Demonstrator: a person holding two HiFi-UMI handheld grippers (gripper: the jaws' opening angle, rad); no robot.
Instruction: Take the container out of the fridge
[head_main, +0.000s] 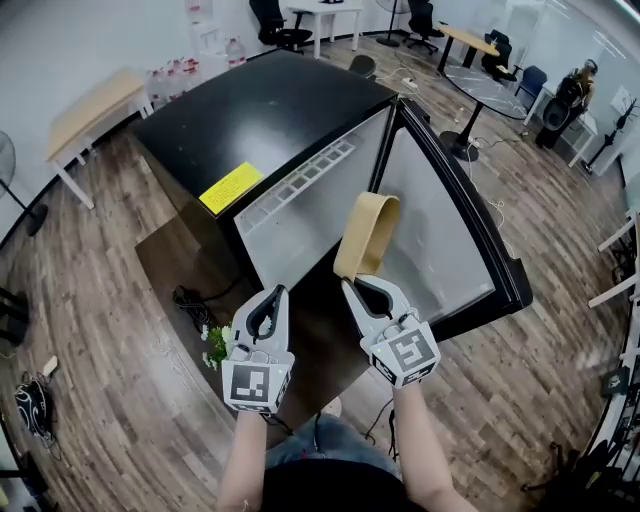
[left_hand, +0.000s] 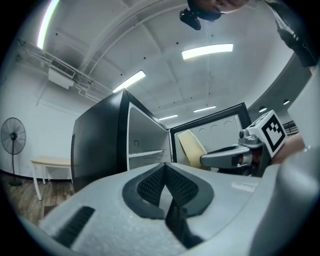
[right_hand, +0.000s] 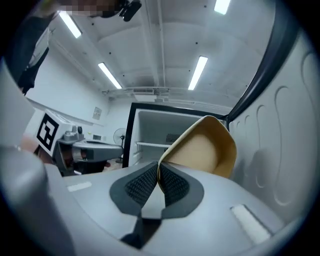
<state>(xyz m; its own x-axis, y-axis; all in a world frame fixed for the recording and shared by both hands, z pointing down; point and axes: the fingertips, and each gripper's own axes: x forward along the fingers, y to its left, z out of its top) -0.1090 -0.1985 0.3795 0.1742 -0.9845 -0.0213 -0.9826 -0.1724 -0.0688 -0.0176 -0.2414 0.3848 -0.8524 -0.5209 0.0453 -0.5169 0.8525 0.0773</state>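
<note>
Wood-plank floor (head_main: 100, 330) spreads around a black fridge (head_main: 260, 120) that stands with its door (head_main: 440, 220) swung wide; a yellow label (head_main: 231, 187) sits on the fridge's top near its front edge. Your right gripper (head_main: 350, 285) is in front of the fridge's open compartment, its fingers (right_hand: 172, 184) clenched on the thin rim of the tan container (head_main: 368, 235). You hold the container in the air, tilted, between the fridge's opening and the inner face of its door. Your left gripper (head_main: 270, 295) hangs in front of the fridge, just beside the right one, its fingers (left_hand: 150, 187) pressed together with nothing between them.
</note>
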